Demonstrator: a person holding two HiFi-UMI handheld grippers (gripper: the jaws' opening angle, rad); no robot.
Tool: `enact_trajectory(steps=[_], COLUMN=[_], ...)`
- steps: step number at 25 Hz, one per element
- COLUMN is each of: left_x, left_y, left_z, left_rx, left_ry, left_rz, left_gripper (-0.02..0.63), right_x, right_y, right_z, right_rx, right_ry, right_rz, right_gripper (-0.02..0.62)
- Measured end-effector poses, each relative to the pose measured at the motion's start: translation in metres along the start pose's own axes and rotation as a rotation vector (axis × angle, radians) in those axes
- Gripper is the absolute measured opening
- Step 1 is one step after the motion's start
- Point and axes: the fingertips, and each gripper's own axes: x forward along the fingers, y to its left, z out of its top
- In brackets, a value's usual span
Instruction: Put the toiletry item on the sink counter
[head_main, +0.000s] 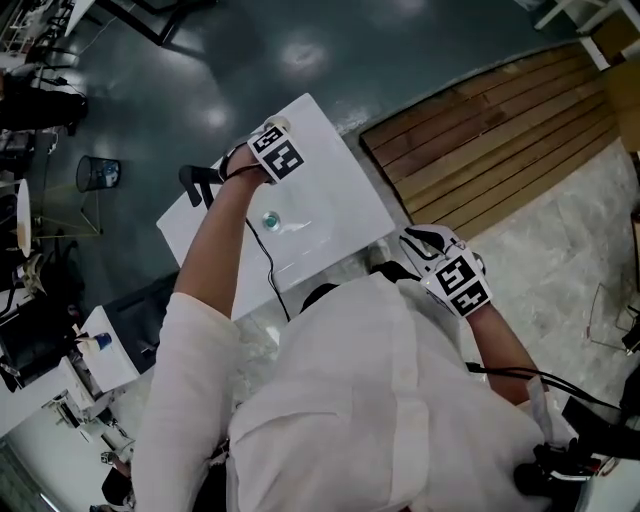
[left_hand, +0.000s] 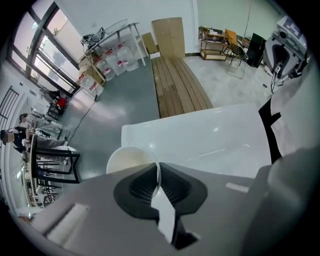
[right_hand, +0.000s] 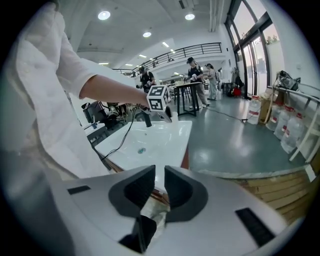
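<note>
My left gripper (left_hand: 158, 172) points steeply down and is shut on the rim of a white cup (left_hand: 131, 159); the cup's thin wall stands between the pads. It hangs over the far corner of the white sink counter (left_hand: 210, 140). In the head view its marker cube (head_main: 275, 153) sits at that far corner of the counter (head_main: 335, 190), beside the black faucet (head_main: 200, 182). My right gripper (right_hand: 159, 182) stands off the counter's near right corner (head_main: 445, 265). Its jaws are slightly apart with nothing between them.
The basin drain (head_main: 271, 220) lies mid-sink, and a black cable (head_main: 265, 255) runs across the counter. A wooden platform (head_main: 490, 130) lies to the right and a wire waste basket (head_main: 98, 172) to the left. People (right_hand: 195, 75) stand at tables beyond; water jugs (right_hand: 285, 125) line the window.
</note>
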Motion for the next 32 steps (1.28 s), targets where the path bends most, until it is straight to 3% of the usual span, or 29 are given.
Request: enact_trajectory(steps=[5, 9, 20, 27, 28, 30, 32], left_x=[0.004, 0.0, -0.058, -0.135, -0.146, -0.168, -0.188], left_y=[0.003, 0.001, -0.001, -0.04, -0.05, -0.072, -0.099], left_z=[0.004, 0.003, -0.004, -0.025, -0.029, -0.039, -0.052], left_rx=[-0.004, -0.015, -0.028, -0.123, -0.146, -0.212, -0.281], left_ry=[-0.017, -0.028, -0.131, -0.332, -0.371, -0.461, -0.547], left_rz=[0.0, -0.011, 0.073, 0.12, 0.116, 0.105, 0.064], left_gripper=[0.024, 0.082, 0.127, 0.122, 0.107, 0.008, 0.006], right_x=[0.002, 0.007, 0.022, 0.038, 0.04, 0.043, 0.047], right_y=[-0.007, -0.007, 0.012, 0.051, 0.057, 0.071, 0.087], right_z=[0.0, 0.003, 0.021, 0.043, 0.045, 0.05, 0.055], right_rx=[0.005, -0.004, -0.08, -0.151, -0.162, -0.177, -0.191], right_ry=[0.003, 0.003, 0.004, -0.012, -0.013, -0.017, -0.025], right_rz=[0.005, 0.013, 0.055, 0.075, 0.075, 0.075, 0.076], right_gripper=[0.057, 0.057, 0.057, 0.048, 0.043, 0.034, 0.026])
